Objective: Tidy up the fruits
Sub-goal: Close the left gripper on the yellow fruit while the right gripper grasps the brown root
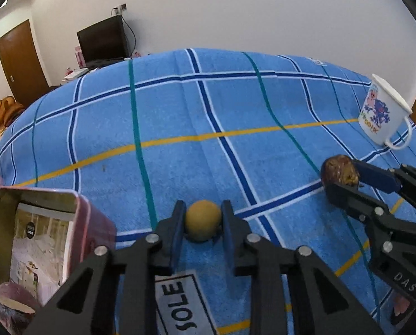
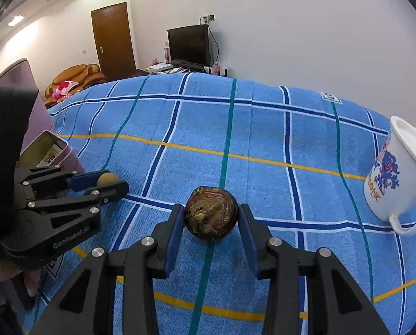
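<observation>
Left gripper (image 1: pixel 203 220) pinching small tan round fruit (image 1: pixel 203 221) on blue plaid cloth (image 1: pixel 180 128), near pink tin (image 1: pixel 82 223). Right gripper (image 2: pixel 211 217) clamped on dark mottled fruit (image 2: pixel 212 212); white mug (image 2: pixel 397 178) beyond.

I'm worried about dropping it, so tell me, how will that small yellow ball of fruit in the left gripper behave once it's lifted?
The small yellow fruit looks round and smooth, so it would probably roll on the blue cloth if released. The left gripper pinches it only at two sides, so it may twist or slip out. It seems small and likely light.
</observation>
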Available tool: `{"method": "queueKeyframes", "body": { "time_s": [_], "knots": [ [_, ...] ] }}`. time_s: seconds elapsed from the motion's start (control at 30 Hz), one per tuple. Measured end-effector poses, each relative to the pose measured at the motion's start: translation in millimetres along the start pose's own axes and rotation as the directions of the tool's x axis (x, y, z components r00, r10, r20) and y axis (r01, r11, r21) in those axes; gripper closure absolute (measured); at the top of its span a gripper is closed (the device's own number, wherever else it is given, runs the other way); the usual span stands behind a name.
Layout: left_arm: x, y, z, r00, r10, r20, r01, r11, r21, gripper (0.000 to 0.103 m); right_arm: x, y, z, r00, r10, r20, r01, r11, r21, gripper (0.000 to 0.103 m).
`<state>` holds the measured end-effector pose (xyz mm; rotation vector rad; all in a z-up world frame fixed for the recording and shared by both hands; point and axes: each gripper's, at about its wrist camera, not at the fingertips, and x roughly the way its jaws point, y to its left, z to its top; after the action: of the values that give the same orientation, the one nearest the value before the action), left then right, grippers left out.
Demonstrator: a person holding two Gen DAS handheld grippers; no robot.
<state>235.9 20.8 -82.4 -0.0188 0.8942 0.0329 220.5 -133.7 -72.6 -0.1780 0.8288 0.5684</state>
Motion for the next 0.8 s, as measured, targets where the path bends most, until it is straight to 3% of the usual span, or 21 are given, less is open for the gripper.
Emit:
{"method": "queueKeyframes", "body": {
  "time_s": [0.2,0.4,0.8],
  "knots": [
    [-16.5,0.7,-7.0,0.999,-0.023,0.044,0.023,1.000,-0.008,0.076,-5.6,8.1,-1.6,0.999,0.030,0.032,-0.030,0.999,-0.019,0.062],
    [-34.6,1.9,-11.5,0.992,-0.009,0.130,0.011,1.000,-0.015,0.076,-11.3,15.4,-2.1,0.997,0.041,0.062,-0.039,0.999,-0.034,0.062],
    [-55.7,-6.3,-19.6,0.975,0.015,0.221,-0.021,0.999,0.024,0.076,-23.5,15.0,-3.7,0.990,0.040,0.133,-0.036,0.999,-0.032,0.062]
  ]
}}
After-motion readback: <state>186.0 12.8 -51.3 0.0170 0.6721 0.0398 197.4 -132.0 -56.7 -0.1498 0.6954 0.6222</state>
